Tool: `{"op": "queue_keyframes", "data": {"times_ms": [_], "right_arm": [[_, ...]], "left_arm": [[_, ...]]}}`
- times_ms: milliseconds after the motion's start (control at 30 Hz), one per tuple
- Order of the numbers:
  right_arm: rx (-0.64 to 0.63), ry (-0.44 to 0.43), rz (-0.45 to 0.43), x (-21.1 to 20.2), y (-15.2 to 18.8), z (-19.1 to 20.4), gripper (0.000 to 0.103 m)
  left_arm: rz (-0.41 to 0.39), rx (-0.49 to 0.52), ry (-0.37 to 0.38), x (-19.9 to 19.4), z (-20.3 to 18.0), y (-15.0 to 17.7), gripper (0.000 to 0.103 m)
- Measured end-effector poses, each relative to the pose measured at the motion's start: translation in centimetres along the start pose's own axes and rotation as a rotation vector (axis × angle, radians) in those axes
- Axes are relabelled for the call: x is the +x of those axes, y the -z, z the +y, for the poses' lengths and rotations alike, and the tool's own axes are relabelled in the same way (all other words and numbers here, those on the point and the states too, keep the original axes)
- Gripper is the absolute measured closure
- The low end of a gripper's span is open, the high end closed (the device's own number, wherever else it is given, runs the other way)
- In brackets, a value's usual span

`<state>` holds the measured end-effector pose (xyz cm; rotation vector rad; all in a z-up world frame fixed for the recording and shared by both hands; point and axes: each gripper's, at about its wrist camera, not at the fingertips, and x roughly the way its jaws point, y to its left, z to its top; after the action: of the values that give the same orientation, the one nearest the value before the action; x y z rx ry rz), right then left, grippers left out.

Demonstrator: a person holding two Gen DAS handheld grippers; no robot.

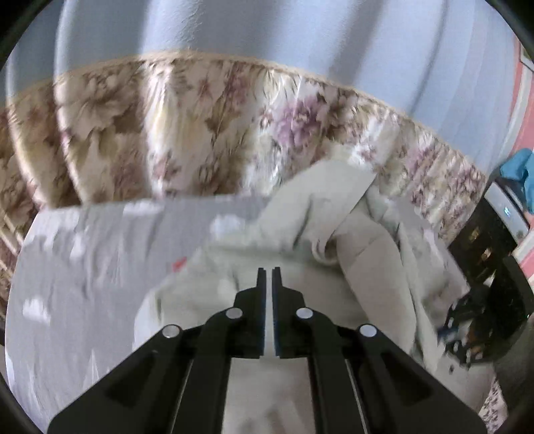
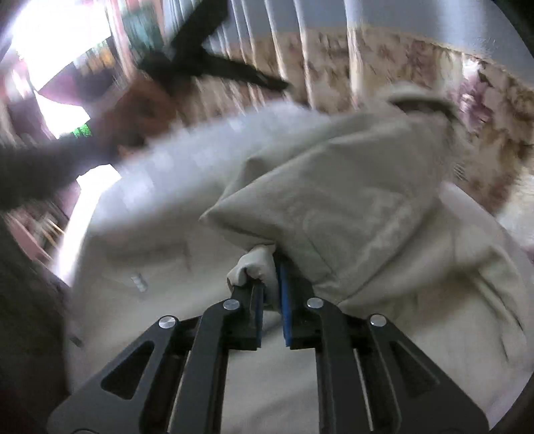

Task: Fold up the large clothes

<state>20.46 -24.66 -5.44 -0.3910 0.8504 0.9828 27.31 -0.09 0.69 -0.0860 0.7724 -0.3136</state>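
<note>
A large cream garment [image 1: 333, 213] lies bunched on a grey sheet with white patches [image 1: 83, 260]. My left gripper [image 1: 268, 271] hovers over its near part, shut, and I see no cloth between the fingers. In the right wrist view the same garment [image 2: 350, 187] is lifted into a fold with a pale printed emblem. My right gripper [image 2: 271, 277] is shut on a bunched edge of it, and cloth covers the right fingertip. The picture is blurred by motion.
A floral curtain [image 1: 200, 127] hangs behind the bed, below a pale blue wall [image 1: 267, 30]. A black hand-held device [image 1: 494, 267] and a blue glove [image 1: 520, 173] are at the right edge. A dark sleeve [image 2: 40, 173] crosses the left. A bright window [image 2: 56, 36] is upper left.
</note>
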Motion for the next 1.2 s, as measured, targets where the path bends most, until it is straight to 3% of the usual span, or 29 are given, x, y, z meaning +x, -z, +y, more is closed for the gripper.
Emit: {"op": "queue_keyframes", "data": {"times_ms": [167, 200, 267, 300, 333, 367, 400, 433, 500, 567, 600, 667, 767, 800, 867, 1000, 1033, 1067, 1100, 1167, 1200], "right_arm": [[0.196, 0.069, -0.045, -3.5, 2.0, -1.1, 0.091], [0.204, 0.103, -0.027, -4.0, 2.4, -1.1, 0.091], [0.158, 0.259, 0.033, -4.3, 3.3, 0.1, 0.087], [0.104, 0.39, 0.094, -3.8, 3.8, 1.0, 0.086], [0.071, 0.469, 0.126, -3.1, 4.3, 1.7, 0.084], [0.045, 0.549, 0.149, -3.0, 4.8, 2.2, 0.079], [0.02, 0.63, 0.165, -2.8, 5.5, 2.7, 0.062], [-0.043, 0.751, 0.154, -2.9, 6.3, 3.9, 0.006], [-0.235, 0.943, 0.111, -3.0, 8.6, 6.4, 0.003], [-0.235, 1.021, 0.185, -3.1, 10.4, 6.0, 0.003], [-0.179, 0.991, 0.172, -4.1, 10.9, 5.5, 0.003], [0.014, 0.864, 0.058, -6.4, 9.6, 3.7, 0.003], [0.282, 0.603, -0.186, -9.0, 5.5, 1.2, 0.003], [0.377, 0.473, -0.267, -9.1, 3.9, -0.3, 0.003], [0.454, 0.363, -0.279, -7.8, 1.2, -2.1, 0.003], [0.488, 0.356, -0.11, -0.8, -2.7, -6.6, 0.007], [0.501, 0.323, -0.101, -0.3, -2.8, -7.1, 0.038], [0.521, 0.243, -0.102, 0.9, -2.8, -7.1, 0.091], [0.532, 0.213, -0.113, 0.9, -3.3, -6.8, 0.091], [0.477, 0.259, -0.198, 0.0, -4.9, -4.6, 0.092], [0.434, 0.2, -0.262, -1.2, -5.6, -2.7, 0.092]], "left_arm": [[-0.024, -0.086, 0.012, -1.7, 0.5, 5.0, 0.096], [-0.025, -0.101, 0.021, -1.8, 0.5, 5.7, 0.089], [-0.034, -0.114, 0.016, -2.4, 0.4, 7.0, 0.085], [-0.038, -0.112, 0.005, -2.8, 0.3, 7.7, 0.079], [-0.04, -0.103, -0.003, -3.2, 0.2, 8.3, 0.067], [-0.047, -0.097, -0.02, -3.7, 0.1, 8.9, 0.058], [-0.06, -0.093, -0.036, -4.1, 0.0, 9.3, 0.039], [-0.084, -0.082, -0.055, -4.9, -0.1, 9.9, 0.033], [-0.106, -0.065, -0.09, -5.9, -0.3, 11.0, 0.032], [-0.116, -0.084, -0.095, -6.5, 0.0, 11.6, 0.032], [-0.118, -0.093, -0.089, -6.7, 0.3, 11.9, 0.032], [-0.115, -0.099, -0.088, -6.9, 0.6, 12.1, 0.032], [-0.121, -0.103, -0.087, -6.9, 0.8, 11.4, 0.032], [-0.128, -0.109, -0.083, -7.0, 0.8, 10.9, 0.032], [-0.142, -0.106, -0.066, -7.4, 0.6, 10.3, 0.032], [-0.165, -0.075, -0.083, -8.2, 0.0, 9.3, 0.027], [-0.163, -0.071, -0.088, -8.4, 0.0, 9.2, 0.027], [-0.163, -0.068, -0.095, -8.6, 0.1, 9.1, 0.027], [-0.165, -0.065, -0.108, -8.9, 0.2, 9.1, 0.027], [-0.172, -0.055, -0.132, -9.6, 0.7, 9.0, 0.027], [-0.179, -0.052, -0.145, -10.1, 1.1, 8.8, 0.027]]}}
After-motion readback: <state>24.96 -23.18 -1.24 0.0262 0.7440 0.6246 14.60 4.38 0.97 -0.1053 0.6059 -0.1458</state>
